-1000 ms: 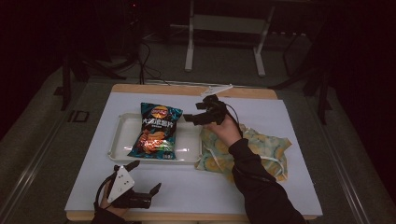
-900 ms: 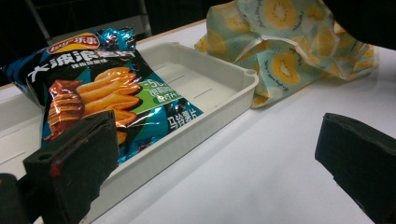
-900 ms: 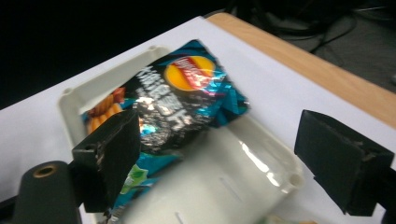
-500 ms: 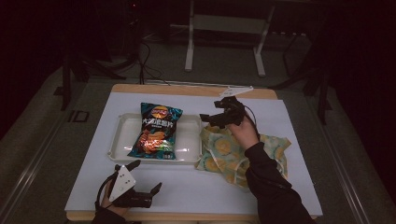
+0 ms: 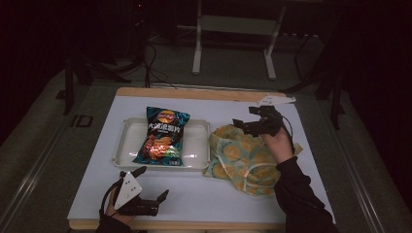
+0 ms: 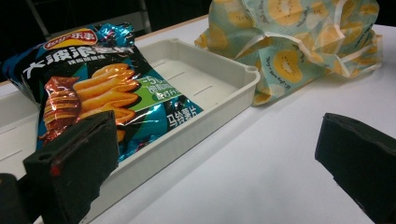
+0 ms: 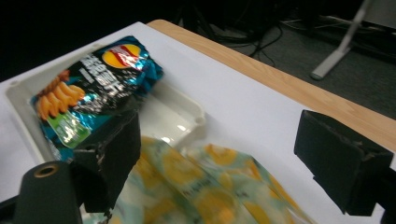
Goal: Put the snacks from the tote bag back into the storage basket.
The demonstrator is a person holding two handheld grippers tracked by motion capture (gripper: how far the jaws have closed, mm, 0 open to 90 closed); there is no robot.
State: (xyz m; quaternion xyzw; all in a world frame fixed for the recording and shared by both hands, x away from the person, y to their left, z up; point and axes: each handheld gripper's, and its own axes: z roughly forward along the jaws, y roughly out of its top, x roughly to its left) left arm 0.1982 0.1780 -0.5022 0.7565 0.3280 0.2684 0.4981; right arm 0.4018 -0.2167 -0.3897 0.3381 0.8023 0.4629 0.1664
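Jaws of right gripper spread wide, empty, over kiwi-print bag beside tray; left gripper parted, idle near table edge. Chip packet already in tray; bag not yet gripped.

So the right claw has drifted off the chip bag and the tray's right end, back over to the kiwi-print cloth bag, and it's now hovering over that bag's far edge with jaws wide apart. The cloth bag looks bunched differently too, more spread toward the tray.
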